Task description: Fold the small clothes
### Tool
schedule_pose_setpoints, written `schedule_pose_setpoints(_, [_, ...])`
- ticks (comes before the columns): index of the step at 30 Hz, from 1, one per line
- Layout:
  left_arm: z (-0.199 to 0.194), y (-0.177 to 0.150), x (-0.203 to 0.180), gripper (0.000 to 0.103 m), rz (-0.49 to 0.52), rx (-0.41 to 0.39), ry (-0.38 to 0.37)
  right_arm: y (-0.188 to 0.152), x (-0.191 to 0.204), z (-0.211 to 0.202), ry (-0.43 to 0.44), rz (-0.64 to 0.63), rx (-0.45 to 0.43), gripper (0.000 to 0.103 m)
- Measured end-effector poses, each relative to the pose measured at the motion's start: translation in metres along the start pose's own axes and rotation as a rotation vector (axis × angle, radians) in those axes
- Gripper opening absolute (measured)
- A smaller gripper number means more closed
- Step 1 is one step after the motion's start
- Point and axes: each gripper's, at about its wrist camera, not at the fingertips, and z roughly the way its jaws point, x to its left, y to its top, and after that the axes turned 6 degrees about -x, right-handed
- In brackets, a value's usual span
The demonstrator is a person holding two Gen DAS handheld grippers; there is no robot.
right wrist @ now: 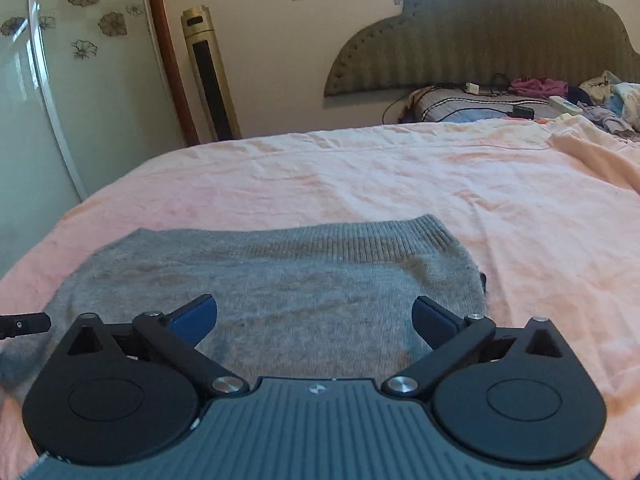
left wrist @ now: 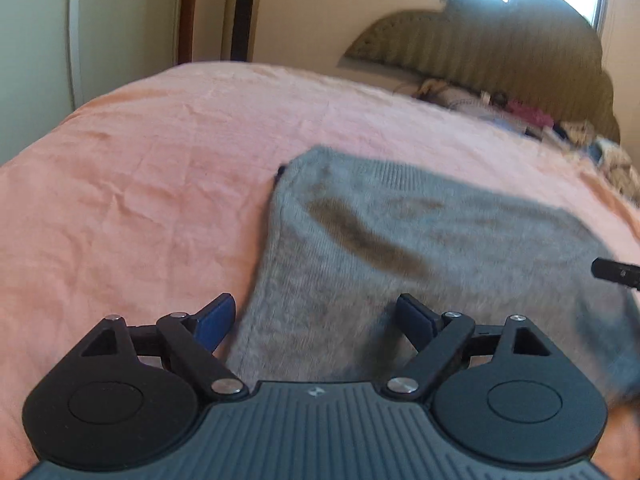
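Left gripper (left wrist: 316,320) and right gripper (right wrist: 314,318) both spread wide, gripping nothing, above the folded grey knit sweater (right wrist: 280,280) lying flat on the pink bedsheet (right wrist: 400,168).

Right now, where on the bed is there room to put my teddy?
Bare pink sheet lies between the grey sweater and the headboard, and left of the sweater. It is crowded near the pillow: loose clothes and cables.
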Motion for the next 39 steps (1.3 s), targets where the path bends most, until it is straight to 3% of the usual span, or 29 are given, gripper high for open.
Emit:
schedule_pose_setpoints(1, [-0.001, -0.006, -0.005, 0.090, 0.067, -0.032, 0.022, -0.009, -0.002, 0.005, -0.024, -0.019, 0.041, 0.103])
schedule_pose_setpoints(3, [-0.005, -0.015, -0.005, 0.090, 0.115, -0.053, 0.017, -0.024, -0.005, 0.000, -0.006, -0.103, 0.007, 0.103])
schedule_pose_setpoints(7, [-0.029, -0.012, 0.017, 0.090, -0.029, -0.022, 0.000, -0.017, -0.004, -0.021, -0.084, -0.108, 0.053, 0.103])
schedule_pose_setpoints(10, [-0.050, -0.020, 0.038, 0.089, -0.137, -0.044, -0.078, -0.022, -0.021, -0.055, -0.053, 0.011, 0.017, 0.103])
schedule_pose_setpoints(11, [-0.052, -0.022, 0.041, 0.086, -0.141, -0.049, -0.084, -0.027, -0.031, -0.064, -0.049, 0.061, 0.005, 0.103])
schedule_pose_setpoints(13, [-0.049, -0.021, 0.043, 0.051, -0.127, -0.037, -0.078, -0.035, -0.043, -0.072, -0.069, 0.124, 0.016, 0.103])
schedule_pose_setpoints(14, [-0.045, -0.018, 0.043, 0.045, -0.130, -0.023, -0.076, -0.040, -0.047, -0.072, -0.076, 0.143, 0.030, 0.102])
schedule_pose_setpoints(17, [-0.036, -0.011, 0.041, 0.023, -0.112, 0.000, -0.077, -0.049, -0.045, -0.067, -0.101, 0.108, 0.062, 0.093])
schedule_pose_setpoints(18, [-0.035, -0.010, 0.040, 0.007, -0.094, 0.006, -0.083, -0.050, -0.042, -0.065, -0.100, 0.080, 0.070, 0.092])
schedule_pose_setpoints(21, [-0.051, -0.002, 0.043, 0.006, -0.098, -0.024, -0.117, -0.059, -0.033, -0.064, -0.116, -0.057, 0.066, 0.091])
schedule_pose_setpoints(23, [-0.068, 0.001, 0.051, 0.006, -0.119, -0.053, -0.123, -0.060, -0.037, -0.067, -0.110, -0.041, 0.059, 0.092])
schedule_pose_setpoints(25, [-0.064, -0.008, 0.061, 0.004, -0.125, 0.008, -0.102, -0.062, -0.038, -0.067, -0.110, -0.045, 0.053, 0.095])
schedule_pose_setpoints(26, [-0.057, -0.016, 0.065, 0.005, -0.120, 0.049, -0.082, -0.063, -0.037, -0.066, -0.110, -0.051, 0.047, 0.097])
schedule_pose_setpoints(29, [-0.066, -0.021, 0.073, 0.011, -0.161, 0.010, -0.083, -0.061, -0.036, -0.064, -0.108, -0.055, 0.062, 0.103])
schedule_pose_setpoints(31, [-0.082, -0.015, 0.072, 0.015, -0.198, -0.046, -0.071, -0.053, -0.037, -0.065, -0.116, -0.021, 0.091, 0.102])
schedule_pose_setpoints(33, [-0.094, -0.006, 0.059, 0.019, -0.135, -0.119, -0.105, -0.041, -0.038, -0.071, -0.117, 0.058, 0.075, 0.099])
schedule_pose_setpoints(35, [-0.091, 0.000, 0.034, 0.044, -0.054, -0.161, -0.144, -0.029, -0.030, -0.076, -0.067, 0.088, 0.018, 0.100])
schedule_pose_setpoints(36, [-0.084, 0.001, 0.019, 0.072, -0.020, -0.167, -0.162, -0.023, -0.022, -0.073, -0.042, 0.086, 0.002, 0.103])
schedule_pose_setpoints(37, [-0.076, 0.002, 0.004, 0.082, 0.010, -0.175, -0.175, -0.018, -0.014, -0.067, -0.027, 0.073, 0.002, 0.103])
schedule_pose_setpoints(39, [-0.055, 0.000, -0.024, 0.081, 0.089, -0.160, -0.189, -0.015, 0.006, -0.047, -0.023, 0.018, 0.035, 0.103])
